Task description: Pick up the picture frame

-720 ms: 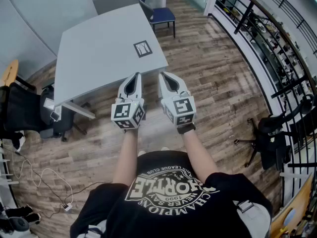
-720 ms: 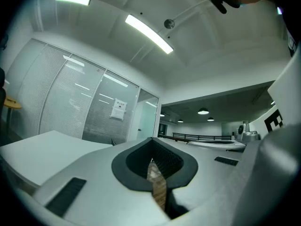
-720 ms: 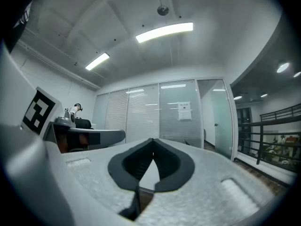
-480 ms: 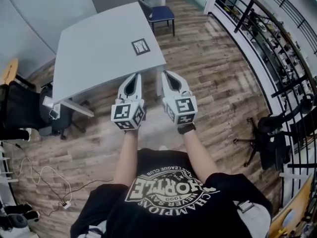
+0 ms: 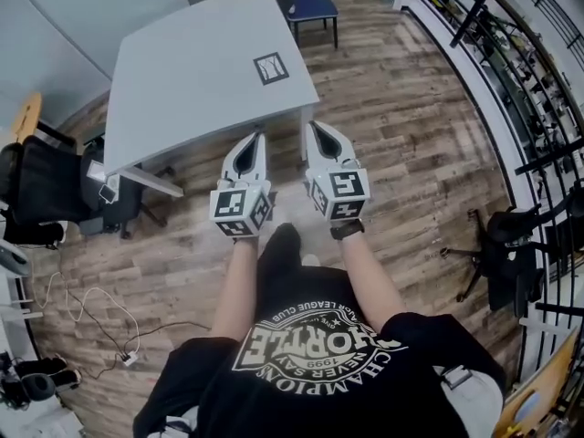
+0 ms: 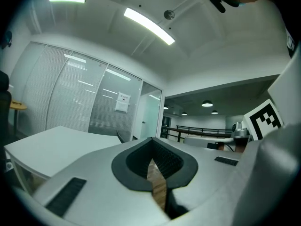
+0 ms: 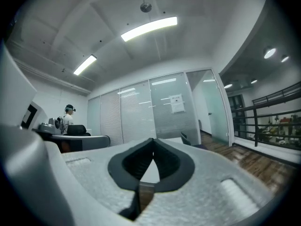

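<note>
Approach is judged unfinished: the picture frame (image 5: 271,67) lies flat by the near corner of the table (image 5: 182,89), well ahead of both tools; jaws are best opened before it is reached, and one thin edge straddled squarely. The left gripper (image 5: 256,138) and right gripper (image 5: 314,128) are held level, short of the table; both are fully closed, and nothing is gripped or touched.

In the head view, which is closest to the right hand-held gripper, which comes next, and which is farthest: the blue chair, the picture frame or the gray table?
Counting from the right hand-held gripper:
1. gray table: its near corner is just ahead of the tips.
2. picture frame: lying flat on the table, farther in and a little to the left.
3. blue chair: beyond the table's far side.
</note>
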The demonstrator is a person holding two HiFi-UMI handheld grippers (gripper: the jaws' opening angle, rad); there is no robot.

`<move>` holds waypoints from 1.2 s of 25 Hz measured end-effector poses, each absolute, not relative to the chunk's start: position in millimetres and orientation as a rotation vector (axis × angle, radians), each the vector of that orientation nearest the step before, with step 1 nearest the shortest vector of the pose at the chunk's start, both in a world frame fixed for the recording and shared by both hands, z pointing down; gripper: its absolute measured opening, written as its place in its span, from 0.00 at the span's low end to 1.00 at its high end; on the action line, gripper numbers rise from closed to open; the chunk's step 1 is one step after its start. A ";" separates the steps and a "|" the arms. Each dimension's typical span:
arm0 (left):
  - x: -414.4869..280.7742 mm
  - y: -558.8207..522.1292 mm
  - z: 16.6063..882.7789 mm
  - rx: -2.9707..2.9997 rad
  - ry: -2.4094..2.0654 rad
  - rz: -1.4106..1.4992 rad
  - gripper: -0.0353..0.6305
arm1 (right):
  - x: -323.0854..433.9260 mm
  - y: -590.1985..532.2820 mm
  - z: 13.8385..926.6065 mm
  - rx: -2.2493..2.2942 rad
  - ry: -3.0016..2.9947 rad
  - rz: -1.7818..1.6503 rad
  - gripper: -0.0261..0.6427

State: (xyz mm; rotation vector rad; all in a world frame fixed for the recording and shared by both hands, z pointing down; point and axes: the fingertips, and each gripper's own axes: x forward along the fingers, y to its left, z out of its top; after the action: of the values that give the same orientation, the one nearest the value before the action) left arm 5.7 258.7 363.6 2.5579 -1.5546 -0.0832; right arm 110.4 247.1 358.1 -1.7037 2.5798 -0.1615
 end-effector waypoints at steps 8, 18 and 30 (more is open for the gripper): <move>-12.0 152.6 389.7 2.528 -1.522 -0.105 0.06 | 90.0 145.3 392.3 -1.751 2.609 -0.234 0.04; -60.2 -16.0 393.2 2.411 -1.526 -0.178 0.06 | 50.8 -15.9 388.2 -1.789 2.656 -0.253 0.04; -90.9 -134.7 403.0 2.407 -1.426 -0.182 0.06 | 13.7 -125.5 395.5 -1.870 2.661 -0.253 0.04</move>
State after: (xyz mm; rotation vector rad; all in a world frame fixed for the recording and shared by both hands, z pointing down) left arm -90.9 -134.7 403.0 2.4071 -1.4263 -0.1823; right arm 13.7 -125.5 395.5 -1.8700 2.6610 -0.2529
